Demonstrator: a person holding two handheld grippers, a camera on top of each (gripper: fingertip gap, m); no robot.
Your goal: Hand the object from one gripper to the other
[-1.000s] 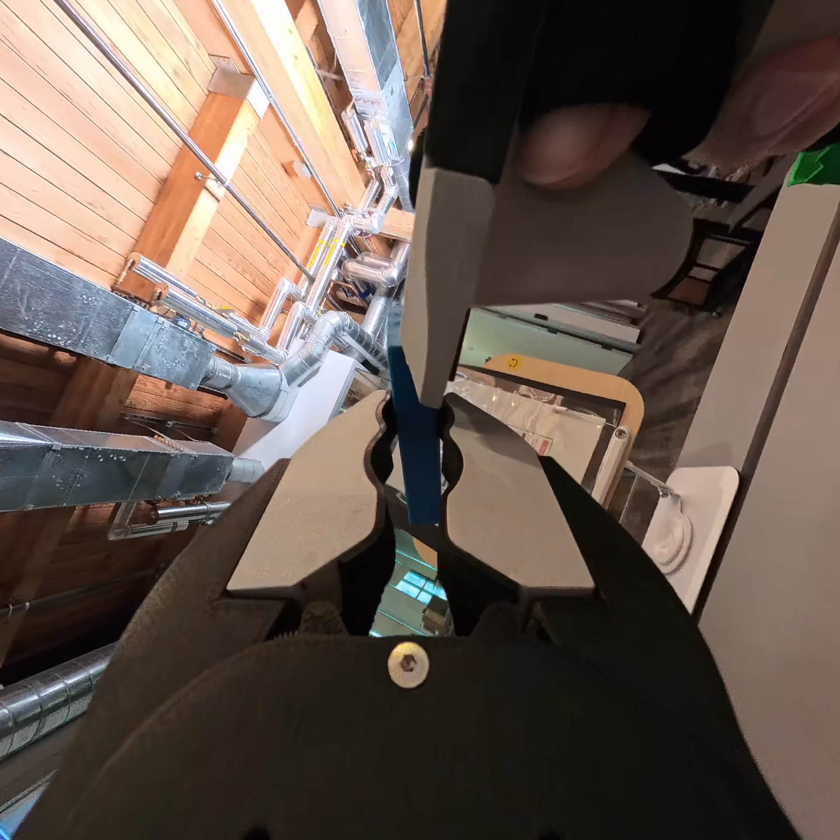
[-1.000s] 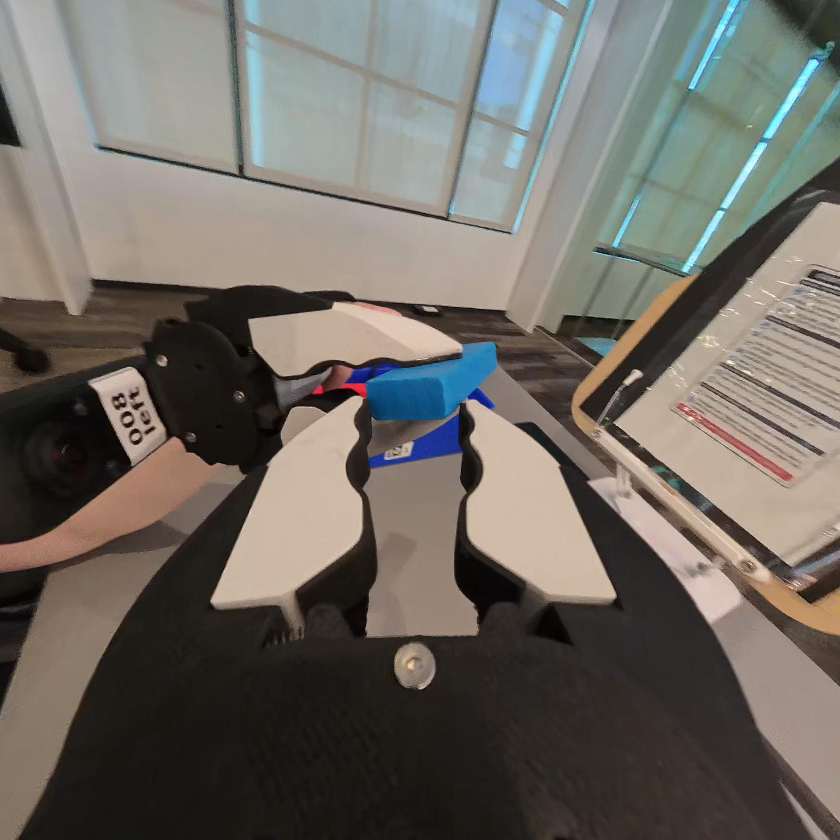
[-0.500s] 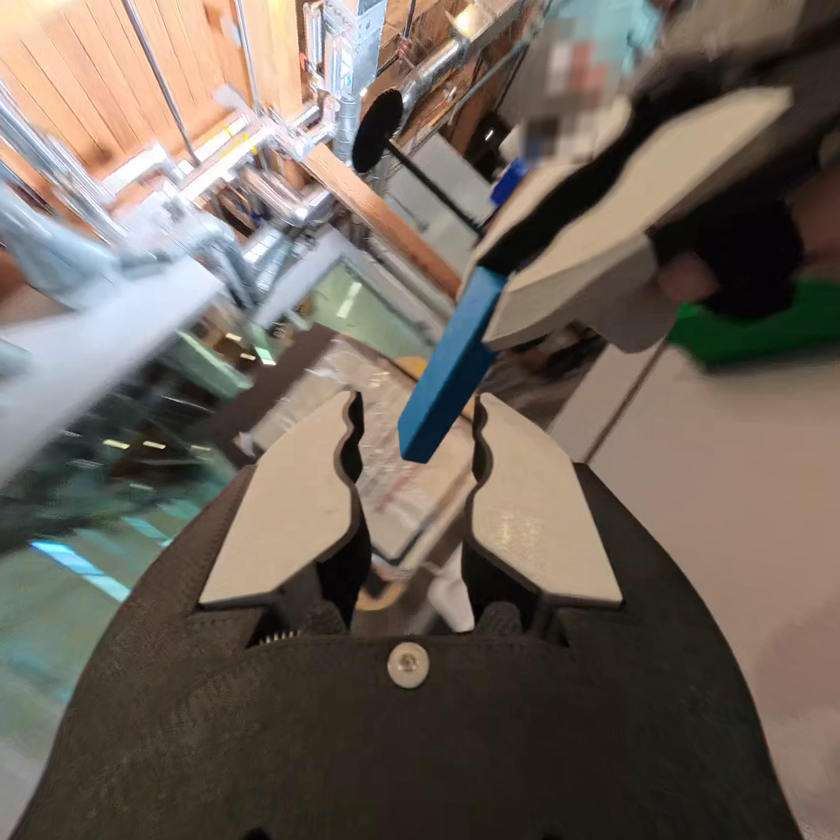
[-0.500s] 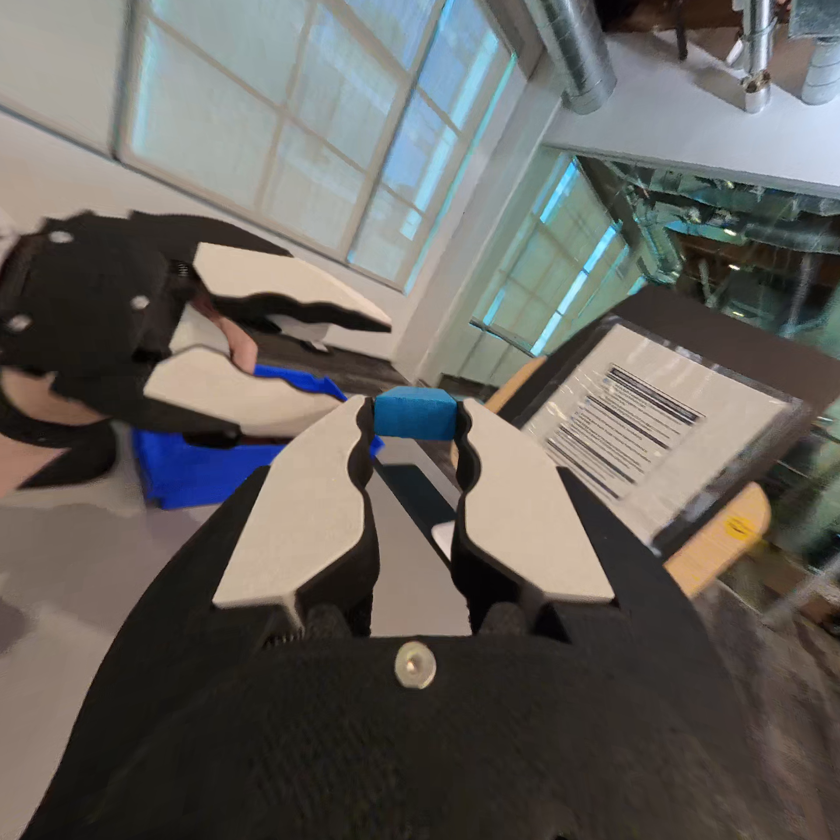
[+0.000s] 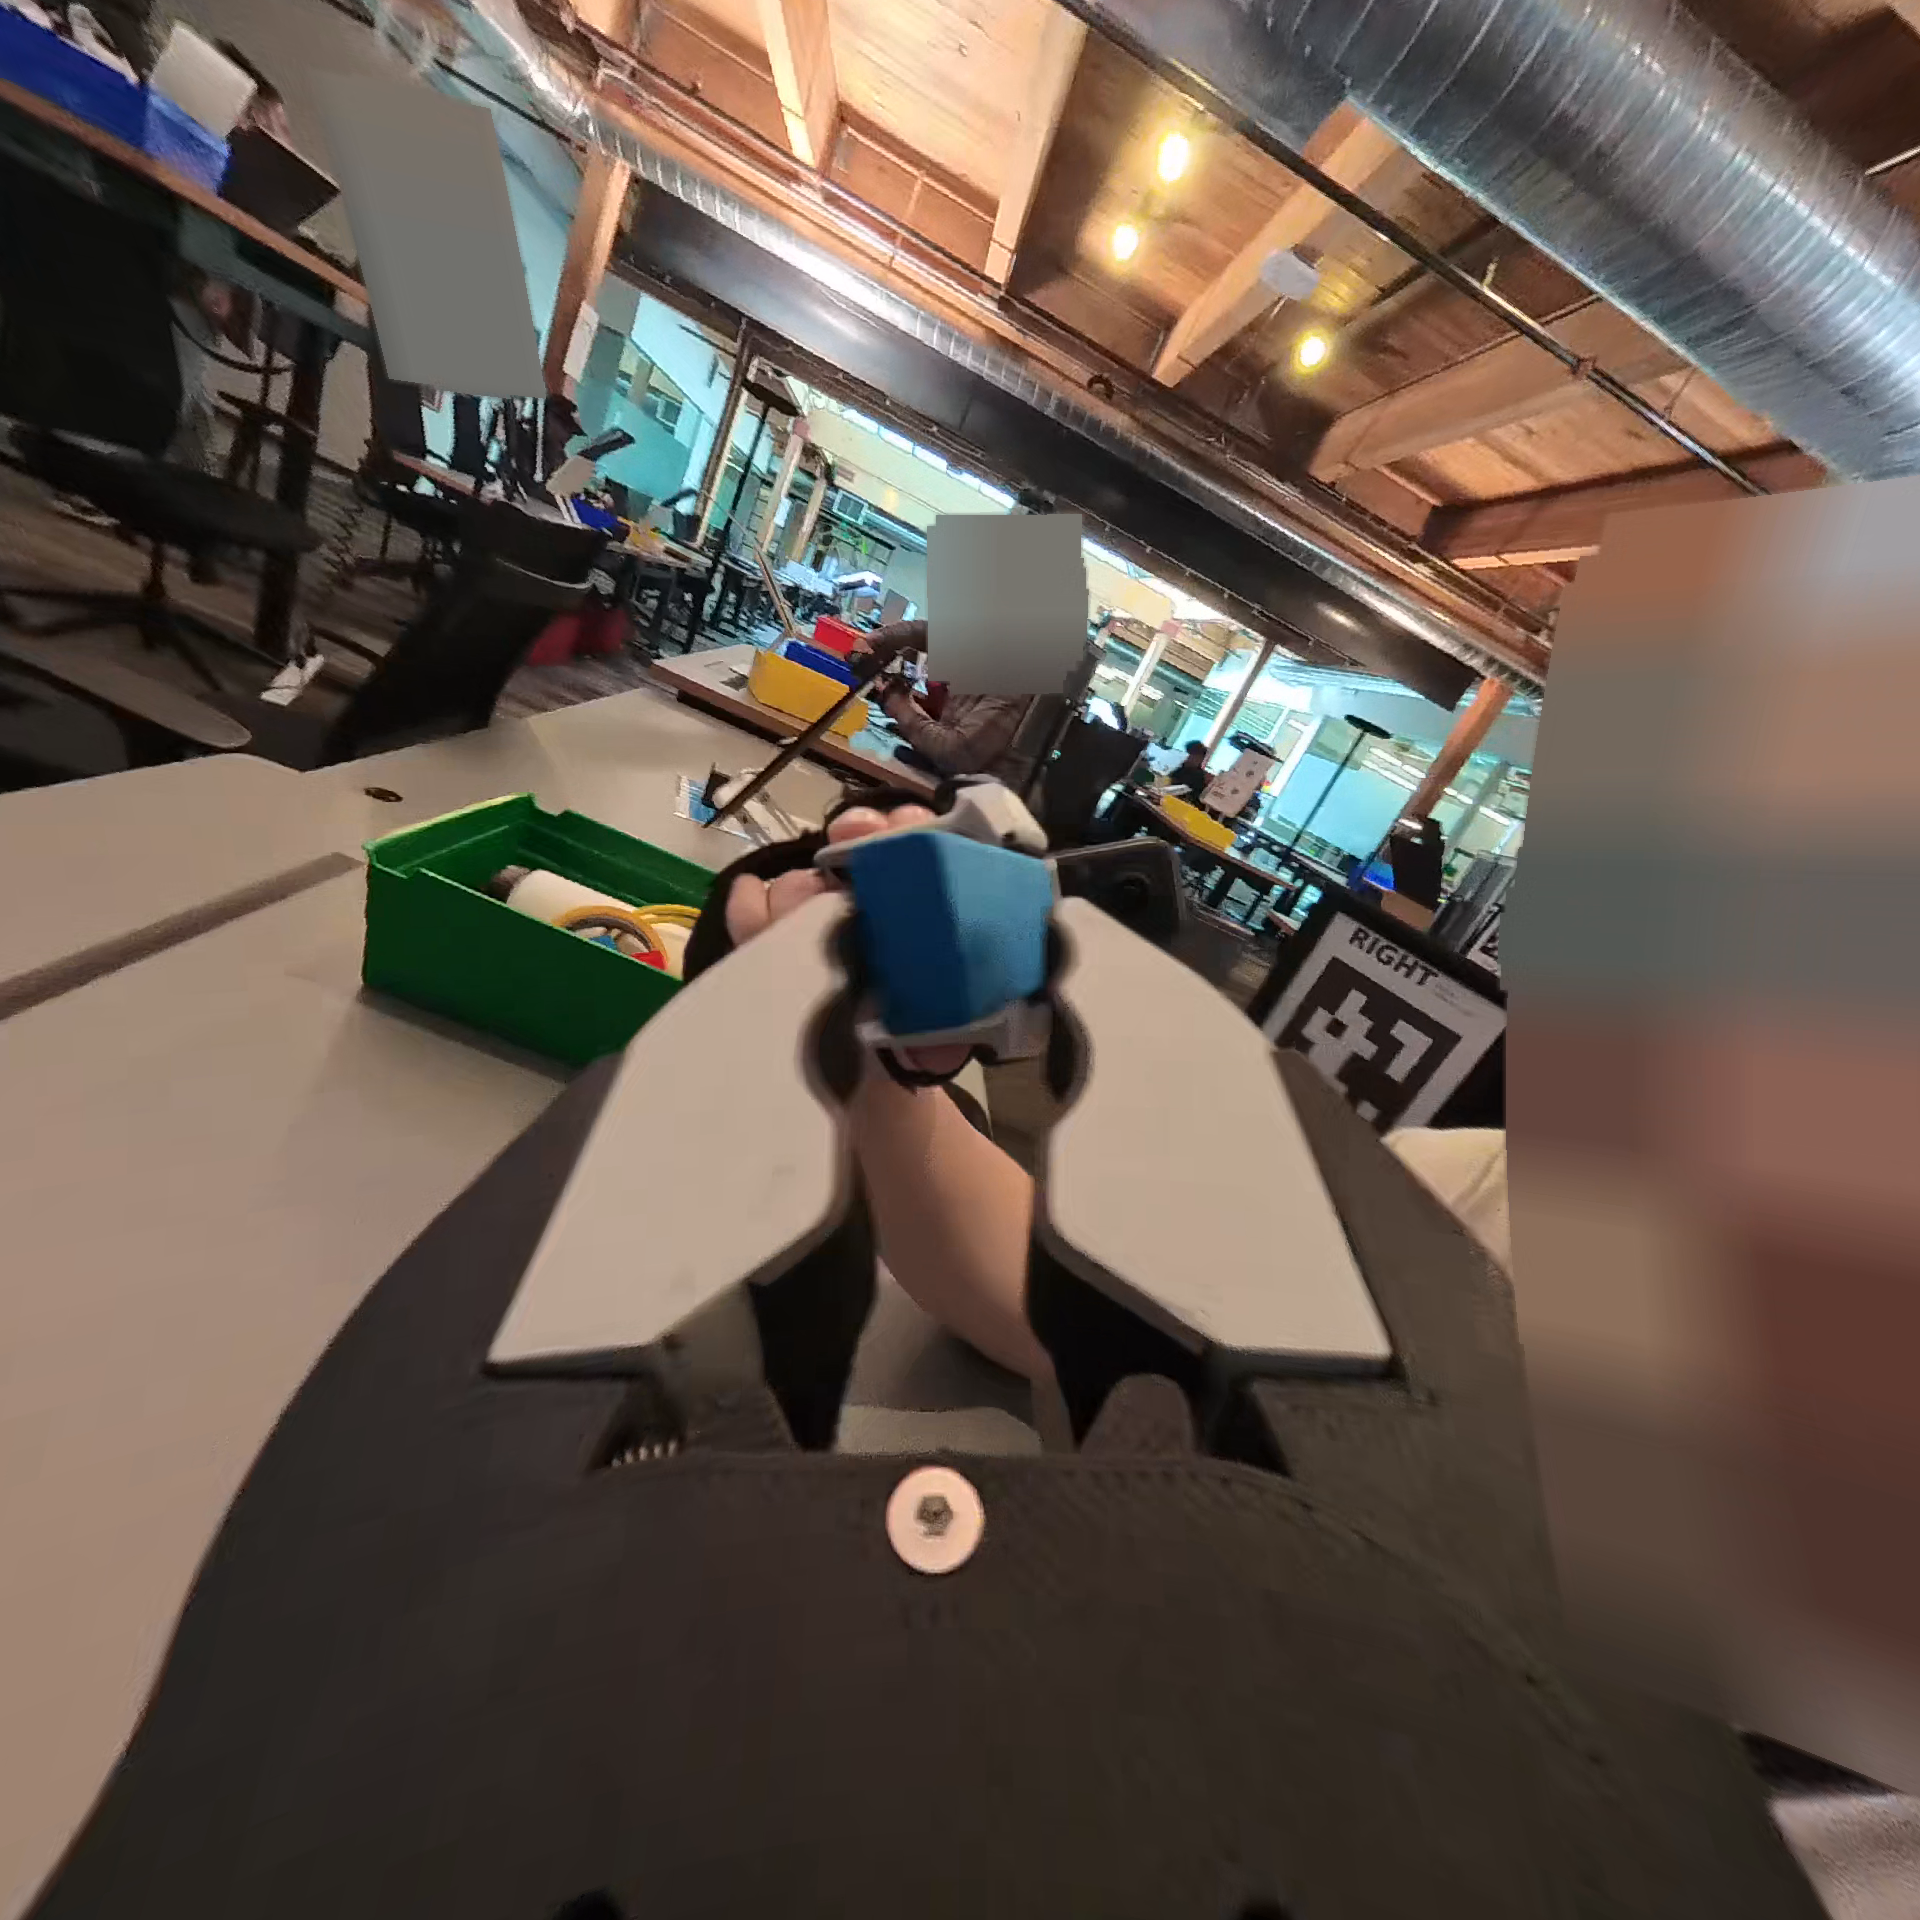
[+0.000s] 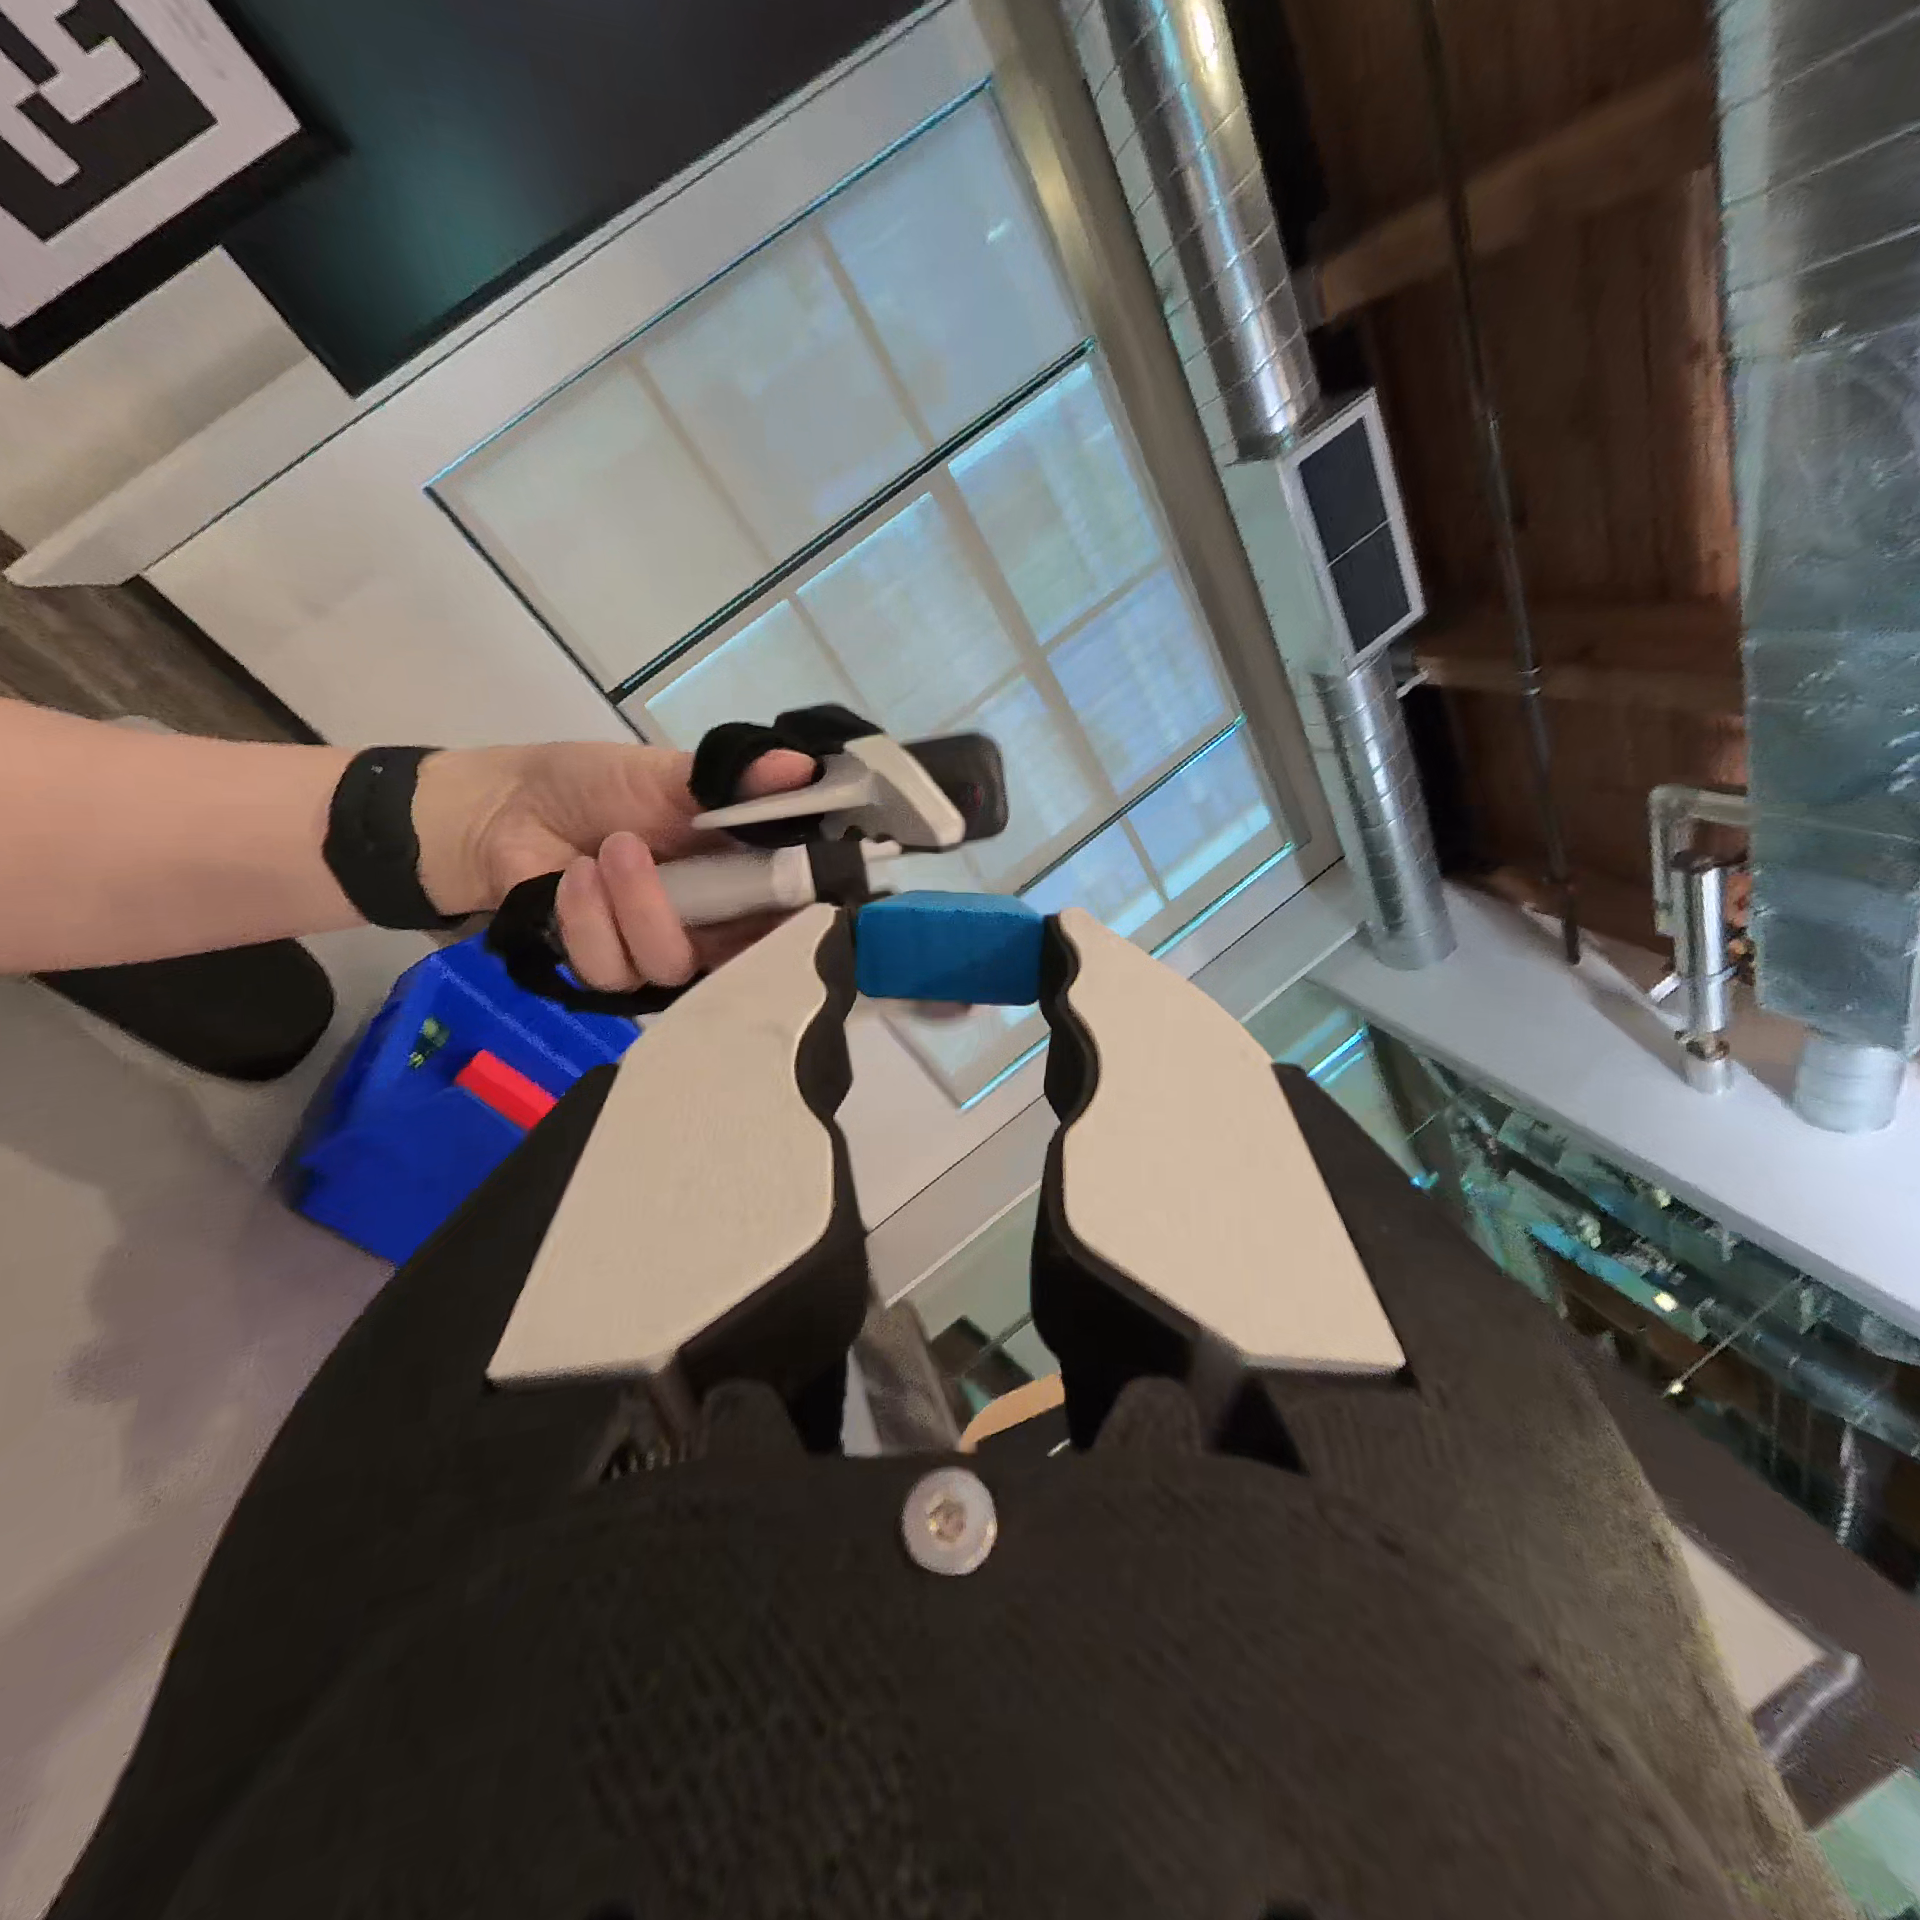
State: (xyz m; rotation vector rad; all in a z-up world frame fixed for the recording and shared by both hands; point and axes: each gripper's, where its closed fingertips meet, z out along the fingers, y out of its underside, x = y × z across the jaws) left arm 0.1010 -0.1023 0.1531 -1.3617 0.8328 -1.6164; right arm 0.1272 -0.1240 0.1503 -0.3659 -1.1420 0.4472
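Observation:
The blue foam block [image 6: 951, 951] is clamped between the fingertips of my right gripper [image 6: 945, 953], held in the air. In the left wrist view the block [image 5: 951, 935] sits between the tips of my left gripper [image 5: 945, 925]. The left fingers stand close on either side of it, jaws apart. The right gripper's fingers [image 5: 940, 1032] show as grey strips above and below the block. The two grippers face each other, a quarter turn apart. In the right wrist view the left gripper [image 6: 878, 857] shows edge-on just behind the block, in a bare hand [image 6: 499, 831].
A green bin [image 5: 488, 966] holding tape rolls stands on the grey table [image 5: 208, 1143] to the left. A blue bin [image 6: 416, 1101] with a red piece [image 6: 504, 1086] lies below the left hand. A black-and-white marker board [image 5: 1371, 1029] stands at the right. People sit at far tables. Some 4 cm of space lies between my two pairs of fingers.
The block passed from my left gripper to my right, and the left opened and drew away. Both grippers have since swung round, and the left fingers are back around the block.

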